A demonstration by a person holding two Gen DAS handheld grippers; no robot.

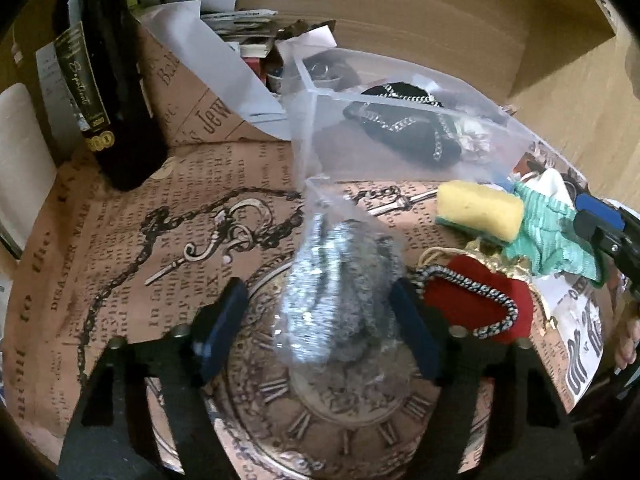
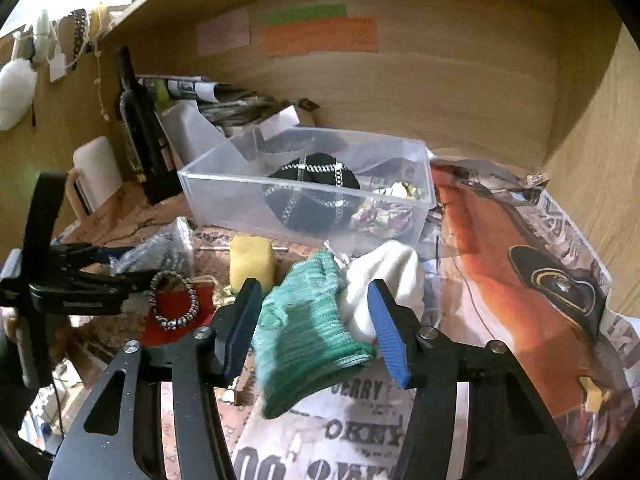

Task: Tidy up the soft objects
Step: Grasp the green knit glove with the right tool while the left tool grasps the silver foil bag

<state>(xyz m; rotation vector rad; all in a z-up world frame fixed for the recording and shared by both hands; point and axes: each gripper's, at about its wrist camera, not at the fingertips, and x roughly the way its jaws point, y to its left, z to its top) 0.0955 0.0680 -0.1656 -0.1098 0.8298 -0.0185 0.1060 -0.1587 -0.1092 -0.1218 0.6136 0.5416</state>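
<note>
1. The left gripper [image 1: 316, 320] points down at a clear plastic bag [image 1: 340, 292] holding grey steel wool. The bag sits between its blue pads [image 1: 222, 328]; the right-hand pad touches the bag, but a gap shows on the left, so the fingers stand apart, not clamped.
2. The right gripper [image 2: 316, 332] has a green knitted cloth [image 2: 304, 336] between its fingers. The left pad touches the cloth; I cannot tell whether the right pad presses it.
3. A white cloth [image 2: 384, 280] lies just behind the green one, touching it.
4. A yellow sponge [image 1: 480, 210] rests on the printed paper [image 1: 120, 260] that covers the shelf, beside the green cloth.
5. A red pouch [image 1: 476, 300] with a beaded loop lies just right of the bag.
6. A clear plastic box [image 2: 240, 196] stands behind these things, holding a black cap with silver trim [image 2: 316, 192] and a flowered cloth [image 2: 380, 212].
7. A dark bottle [image 1: 108, 92] stands upright at the back left.
</note>
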